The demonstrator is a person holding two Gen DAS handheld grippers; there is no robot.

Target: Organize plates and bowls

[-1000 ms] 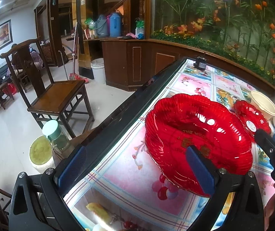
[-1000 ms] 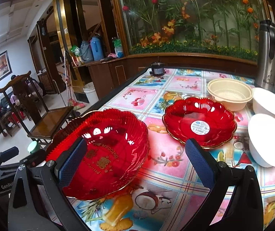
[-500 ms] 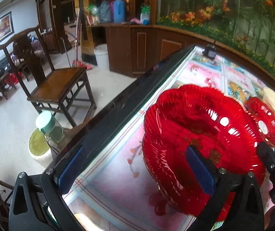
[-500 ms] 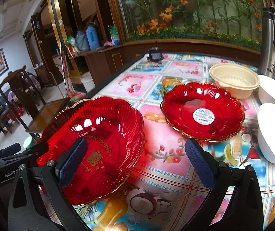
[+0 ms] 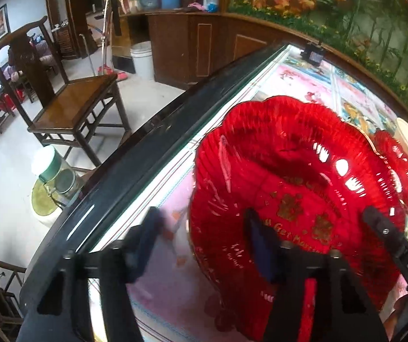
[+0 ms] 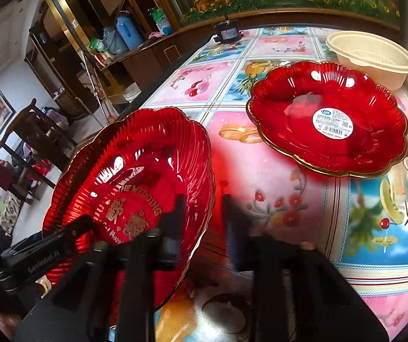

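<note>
While both sets of jaws straddle opposite rims of the lettered red plate (image 6: 135, 188), the left gripper (image 5: 204, 245) and right gripper (image 6: 202, 222) are each narrowed around its edge, though firm contact is blurred. It sits tilted at the worktop (image 6: 275, 176) edge, empty. Beyond it lies a stickered red plate (image 6: 329, 119), then a cream bowl (image 6: 372, 57), both empty.

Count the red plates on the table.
2. The wedding plate sits at the near table edge between both grippers; the stickered plate lies farther right, beside the beige bowl. Others may be out of frame.
</note>
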